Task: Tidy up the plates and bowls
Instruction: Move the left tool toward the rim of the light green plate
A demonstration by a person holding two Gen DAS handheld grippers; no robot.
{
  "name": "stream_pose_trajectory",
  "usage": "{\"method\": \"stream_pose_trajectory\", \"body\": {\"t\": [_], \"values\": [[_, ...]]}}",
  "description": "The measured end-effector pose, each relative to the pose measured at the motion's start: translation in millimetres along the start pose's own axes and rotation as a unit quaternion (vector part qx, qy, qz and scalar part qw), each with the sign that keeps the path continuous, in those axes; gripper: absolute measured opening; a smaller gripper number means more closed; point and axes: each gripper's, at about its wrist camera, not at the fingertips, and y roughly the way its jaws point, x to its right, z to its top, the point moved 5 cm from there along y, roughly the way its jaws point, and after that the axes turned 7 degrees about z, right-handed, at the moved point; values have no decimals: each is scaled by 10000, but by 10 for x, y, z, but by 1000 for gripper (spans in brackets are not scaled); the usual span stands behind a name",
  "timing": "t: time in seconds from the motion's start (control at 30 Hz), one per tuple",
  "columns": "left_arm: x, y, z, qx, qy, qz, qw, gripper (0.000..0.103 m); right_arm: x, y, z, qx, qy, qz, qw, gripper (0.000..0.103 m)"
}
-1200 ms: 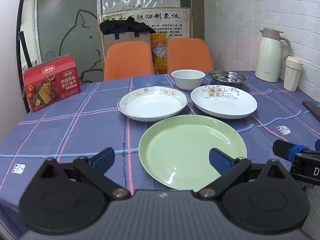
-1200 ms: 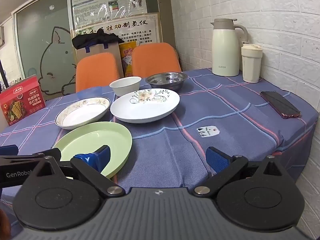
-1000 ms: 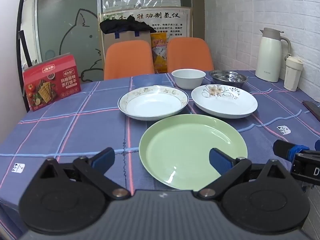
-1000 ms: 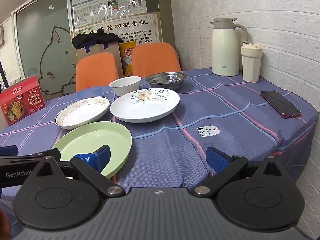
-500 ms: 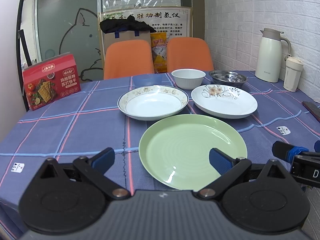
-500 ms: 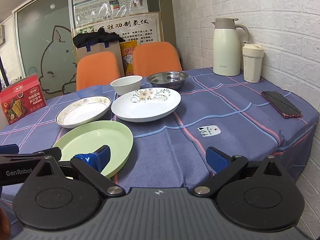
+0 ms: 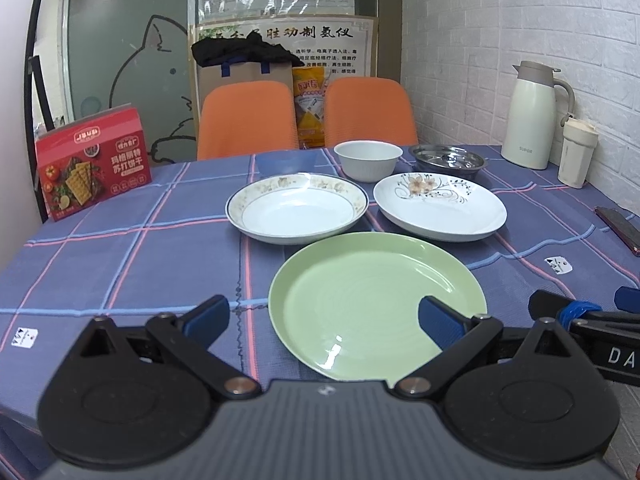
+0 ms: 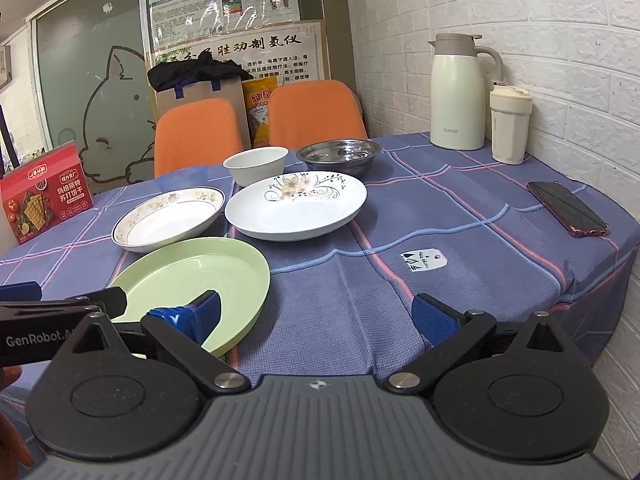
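overhead, white brick wall [image 8: 560, 20] — plaid tablecloth [image 8: 440, 220] below; left tongs [image 7: 324, 314] and right tongs [image 8: 316, 312] both gape apart.

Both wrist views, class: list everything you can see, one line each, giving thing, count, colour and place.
Round green plate: 1, pale green, nearest table edge.
Floral-rimmed white plate: 1, behind green plate, left.
Flower-painted white plate: 1, behind green plate, right.
White ceramic bowl: 1, behind plates.
Steel bowl: 1, silver, right of white bowl.
Cracker box: 1, red, far left.
Thermos jug: 1, cream, by brick wall.
Lidded cup: 1, cream, beside jug.
Phone: 1, dark, right edge.
Chairs: 2, orange, behind table.
Checked tablecloth: 1, blue.
Left gripper: open, over green plate.
Right gripper: open.
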Motion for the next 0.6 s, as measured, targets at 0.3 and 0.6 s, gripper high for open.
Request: {"method": "stream_pose_trajectory", "body": {"t": [0.3,0.6], "values": [[-45,162,-2,-166,-75,-36,9998,99,-5,142,-20,-163,-11,8,9999,90],[-122,423,-5,-414,-160,-36,9990,99,-56,394,-52,-459,-78,23,9989,90]]}}
